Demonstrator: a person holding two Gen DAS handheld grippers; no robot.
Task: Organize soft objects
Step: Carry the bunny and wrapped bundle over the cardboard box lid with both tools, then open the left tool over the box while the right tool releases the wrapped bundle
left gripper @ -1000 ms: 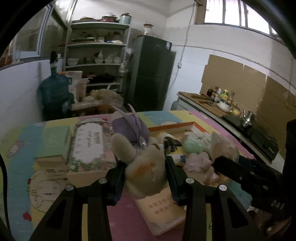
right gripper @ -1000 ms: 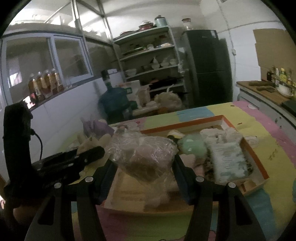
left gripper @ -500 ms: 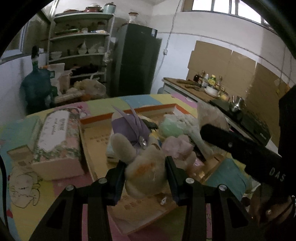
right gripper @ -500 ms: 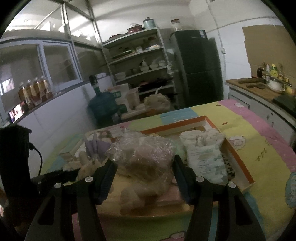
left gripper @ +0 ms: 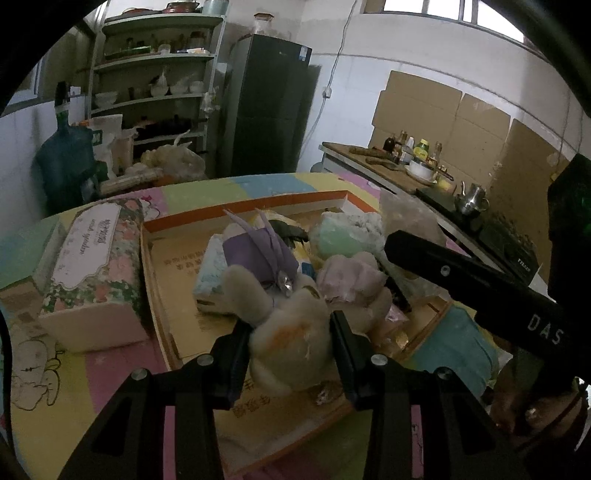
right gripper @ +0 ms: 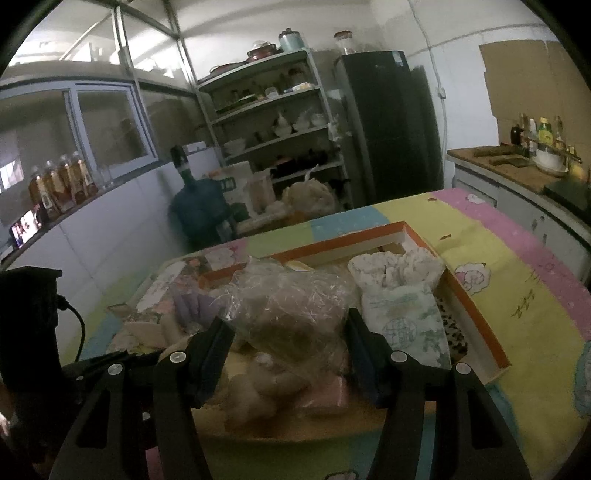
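While the left gripper [left gripper: 290,341] is clenching a beige plush toy [left gripper: 291,332], the right gripper [right gripper: 290,345] is squeezing a clear plastic bag [right gripper: 291,314] w/ cardboard tray [right gripper: 476,314] just beyond.

Both views are dimly lit by daylight from high windows [left gripper: 454,11] and glazed panels [right gripper: 107,129], which are blown out. Strong fisheye bending and black vignetting are seen at the edges. Foreground items are rendered soft and grainy.
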